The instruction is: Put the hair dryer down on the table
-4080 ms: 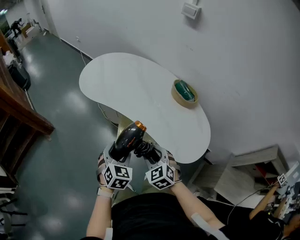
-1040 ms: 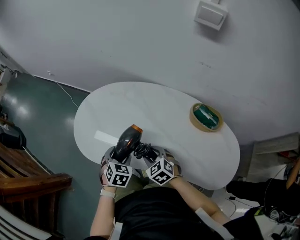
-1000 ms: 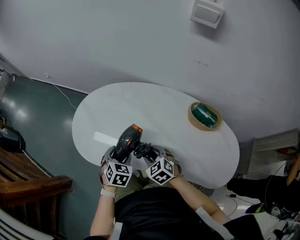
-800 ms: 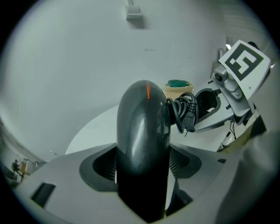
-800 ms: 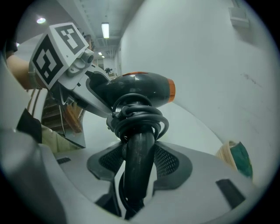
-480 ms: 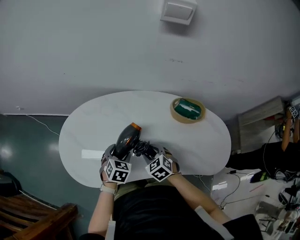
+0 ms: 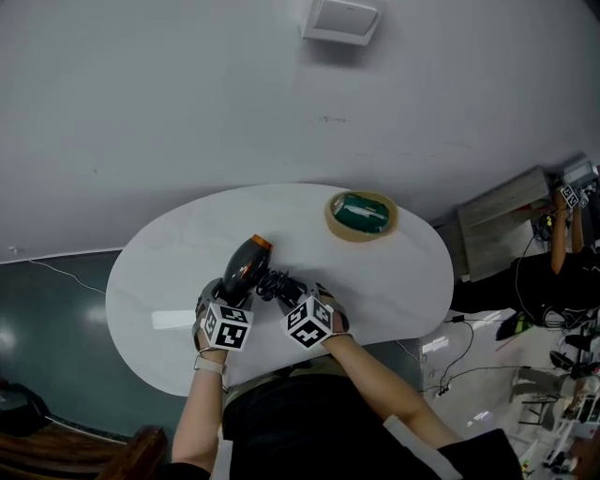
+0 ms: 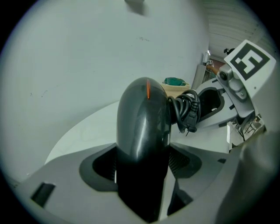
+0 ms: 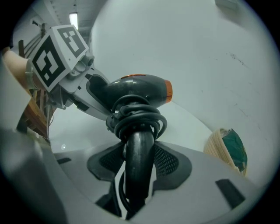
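A dark grey hair dryer (image 7: pixel 242 270) with an orange nozzle ring is held over the near part of the white oval table (image 7: pixel 375 281). My left gripper (image 7: pixel 225 302) is shut on its barrel (image 8: pixel 142 127). My right gripper (image 7: pixel 298 300) is shut on its handle (image 9: pixel 139 168), and the black cord (image 9: pixel 136 116) is coiled round the top of the handle. In the right gripper view the orange ring (image 9: pixel 168 91) points to the right. Whether the dryer touches the tabletop cannot be told.
A woven basket (image 7: pixel 360 216) with something green inside stands at the table's far right by the wall. A white box (image 7: pixel 342 19) is mounted on the wall above. Cables and a person are on the floor to the right (image 7: pixel 553 272).
The head view has swung right and come closer to the table. Both grippers have carried the dryer further in over the tabletop, with the grips unchanged.
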{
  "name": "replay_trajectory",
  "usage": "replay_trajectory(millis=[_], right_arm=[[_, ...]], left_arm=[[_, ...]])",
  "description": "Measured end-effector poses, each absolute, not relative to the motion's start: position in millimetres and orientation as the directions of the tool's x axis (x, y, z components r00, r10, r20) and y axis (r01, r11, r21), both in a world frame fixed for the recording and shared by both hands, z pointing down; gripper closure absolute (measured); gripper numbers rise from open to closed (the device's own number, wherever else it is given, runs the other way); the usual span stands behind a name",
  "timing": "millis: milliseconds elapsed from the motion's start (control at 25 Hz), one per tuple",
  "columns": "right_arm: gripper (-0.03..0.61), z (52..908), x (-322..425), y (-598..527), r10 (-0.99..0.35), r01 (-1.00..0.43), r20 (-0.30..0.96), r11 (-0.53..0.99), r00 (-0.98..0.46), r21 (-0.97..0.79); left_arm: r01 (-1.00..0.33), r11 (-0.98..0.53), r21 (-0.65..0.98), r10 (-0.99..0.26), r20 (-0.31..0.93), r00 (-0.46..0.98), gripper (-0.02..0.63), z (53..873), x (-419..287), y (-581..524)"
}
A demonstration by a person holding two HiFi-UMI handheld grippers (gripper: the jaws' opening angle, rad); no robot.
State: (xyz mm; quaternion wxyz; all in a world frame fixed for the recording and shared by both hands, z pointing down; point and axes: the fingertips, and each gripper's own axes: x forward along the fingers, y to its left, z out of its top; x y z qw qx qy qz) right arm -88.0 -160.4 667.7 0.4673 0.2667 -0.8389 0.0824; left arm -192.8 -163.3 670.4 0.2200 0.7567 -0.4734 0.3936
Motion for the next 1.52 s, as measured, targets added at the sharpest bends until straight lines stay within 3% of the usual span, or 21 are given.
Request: replay_trajectory(millis=[840, 1520], right_arm=[[0.373, 718, -116, -232, -0.279, -0.449, 0.900, 0.887, -0.336, 0.108], [0.351, 737, -116, -245, -0.282, -0.464, 0.902, 0.879, -0.325, 0.108]], left_arm=[[-0.933, -0.356, 0.046, -0.496, 0.837, 0.230, 0.279, 729, -221, -226], [-0.944, -0.330, 0.029, -0.514, 0.833, 0.205, 0.278, 738, -223, -233]])
